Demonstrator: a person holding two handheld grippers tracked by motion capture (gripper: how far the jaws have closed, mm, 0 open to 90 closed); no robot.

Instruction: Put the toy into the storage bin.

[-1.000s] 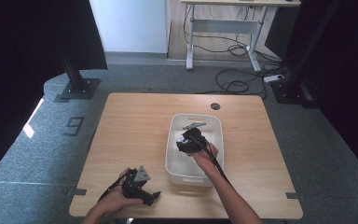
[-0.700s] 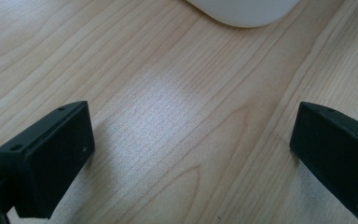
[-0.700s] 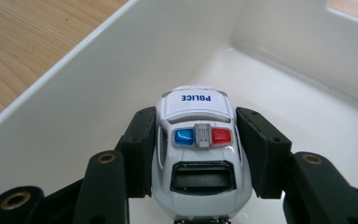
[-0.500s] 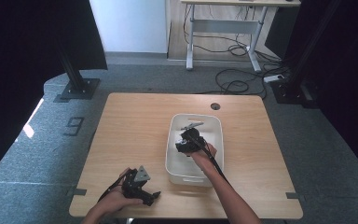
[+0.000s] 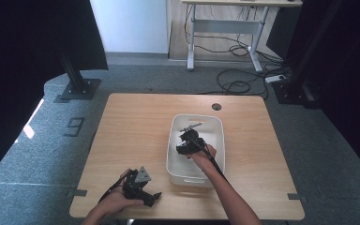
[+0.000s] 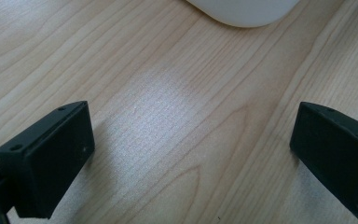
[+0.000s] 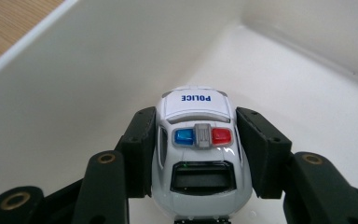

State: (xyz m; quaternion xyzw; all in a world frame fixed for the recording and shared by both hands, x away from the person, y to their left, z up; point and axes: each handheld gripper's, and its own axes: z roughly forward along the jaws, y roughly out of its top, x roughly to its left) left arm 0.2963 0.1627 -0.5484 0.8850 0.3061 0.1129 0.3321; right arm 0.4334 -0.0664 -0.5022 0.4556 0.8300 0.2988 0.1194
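Observation:
A white toy police car (image 7: 197, 151) with a blue and red roof light sits between the jaws of my right gripper (image 7: 197, 154), whose pads press on both of its sides. That right gripper (image 5: 187, 142) is inside the white bin (image 5: 218, 126) in the middle of the table. Near the table's front edge, my left gripper (image 5: 142, 187) rests low over the wood, held in a hand. Its jaws (image 6: 191, 154) stand wide apart with only bare wood between them.
The wooden table (image 5: 136, 122) has a round cable hole (image 5: 216, 106) behind the bin. A corner of the white bin (image 6: 244, 11) shows ahead of the left jaws. Black stands and another desk are beyond the table on grey carpet.
The right gripper has shifted slightly within the bin, holding the car throughout. The left gripper has stayed where it was.

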